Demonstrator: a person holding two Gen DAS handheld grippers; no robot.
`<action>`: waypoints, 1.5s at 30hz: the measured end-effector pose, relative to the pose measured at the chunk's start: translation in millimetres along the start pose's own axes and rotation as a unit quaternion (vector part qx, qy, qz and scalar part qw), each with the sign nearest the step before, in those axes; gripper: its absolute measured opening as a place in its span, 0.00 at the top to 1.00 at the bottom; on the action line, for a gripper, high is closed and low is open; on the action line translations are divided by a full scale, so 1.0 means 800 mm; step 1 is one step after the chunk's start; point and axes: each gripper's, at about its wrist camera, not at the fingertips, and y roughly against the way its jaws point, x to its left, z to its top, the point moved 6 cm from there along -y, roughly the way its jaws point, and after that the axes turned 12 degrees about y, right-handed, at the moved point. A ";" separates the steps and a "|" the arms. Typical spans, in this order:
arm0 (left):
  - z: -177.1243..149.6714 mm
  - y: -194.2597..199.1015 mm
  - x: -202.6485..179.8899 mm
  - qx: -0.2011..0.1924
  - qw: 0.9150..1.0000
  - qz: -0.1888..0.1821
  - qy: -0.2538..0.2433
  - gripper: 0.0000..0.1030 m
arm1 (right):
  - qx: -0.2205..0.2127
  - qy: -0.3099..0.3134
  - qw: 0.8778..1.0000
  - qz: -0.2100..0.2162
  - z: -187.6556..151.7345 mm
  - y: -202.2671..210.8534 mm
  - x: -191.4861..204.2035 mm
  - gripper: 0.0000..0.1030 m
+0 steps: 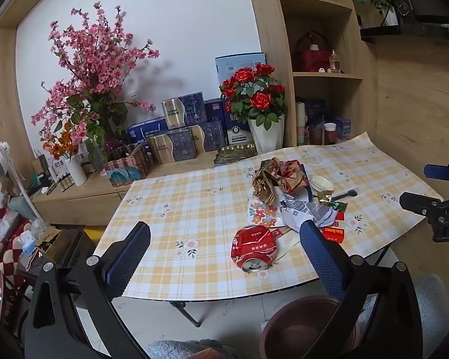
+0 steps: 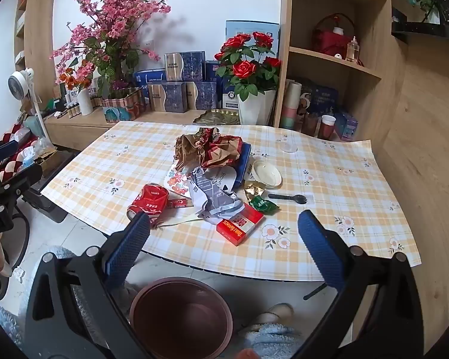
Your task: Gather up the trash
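Note:
A pile of trash lies on the checked table (image 1: pixel 176 209) (image 2: pixel 329 179): a crushed red can (image 1: pixel 253 248) (image 2: pixel 148 202), a red cigarette box (image 2: pixel 240 224) (image 1: pixel 333 231), crumpled grey-white paper (image 2: pixel 214 197) (image 1: pixel 302 212), crumpled red-gold wrapping (image 2: pixel 209 149) (image 1: pixel 277 176), a green wrapper (image 2: pixel 264 204), a black plastic fork (image 2: pixel 287 198) and a white bowl (image 2: pixel 266 173). A brown bin (image 2: pixel 181 317) (image 1: pixel 306 326) stands on the floor below the table's front edge. My left gripper (image 1: pixel 224 251) is open, near the can. My right gripper (image 2: pixel 224 239) is open, near the cigarette box.
A low wooden cabinet (image 2: pixel 83 122) behind the table holds flower vases (image 2: pixel 256 107), blue boxes (image 2: pixel 179 89) and small bottles. Shelves (image 2: pixel 332 56) stand at the right. A white fan (image 2: pixel 19 85) and clutter are at the left.

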 end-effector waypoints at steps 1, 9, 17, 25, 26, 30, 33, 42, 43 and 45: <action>0.000 0.000 0.000 0.001 1.000 0.000 0.001 0.05 | -0.001 0.000 1.000 0.000 0.000 0.000 0.000 0.06; -0.006 -0.005 -0.005 0.007 1.000 -0.004 0.011 0.05 | -0.001 -0.001 1.000 0.000 -0.001 0.000 0.000 0.06; -0.003 -0.003 -0.005 0.010 1.000 -0.009 0.015 0.05 | 0.001 -0.002 1.000 0.001 -0.003 -0.001 0.001 0.06; -0.012 -0.008 -0.006 0.013 1.000 -0.010 0.014 0.05 | 0.001 -0.002 1.000 0.002 -0.003 0.000 0.002 0.06; -0.012 -0.008 -0.006 0.013 1.000 -0.010 0.014 0.05 | 0.001 -0.002 1.000 0.002 -0.003 0.000 0.002 0.06; -0.014 -0.009 -0.008 0.013 1.000 -0.011 0.015 0.05 | 0.001 -0.002 1.000 0.001 -0.003 0.001 0.002 0.06; -0.013 -0.009 -0.007 0.013 1.000 -0.011 0.015 0.05 | 0.001 -0.003 1.000 0.002 -0.003 0.002 0.001 0.06; -0.019 -0.011 -0.009 0.014 1.000 -0.012 0.016 0.05 | 0.001 -0.004 1.000 0.004 -0.001 0.007 0.003 0.06; -0.017 -0.010 -0.008 0.014 1.000 -0.012 0.016 0.05 | 0.002 -0.004 1.000 0.004 -0.004 0.002 0.008 0.06; -0.017 -0.010 -0.008 0.014 1.000 -0.013 0.017 0.05 | 0.001 -0.003 1.000 0.005 -0.004 0.003 0.008 0.06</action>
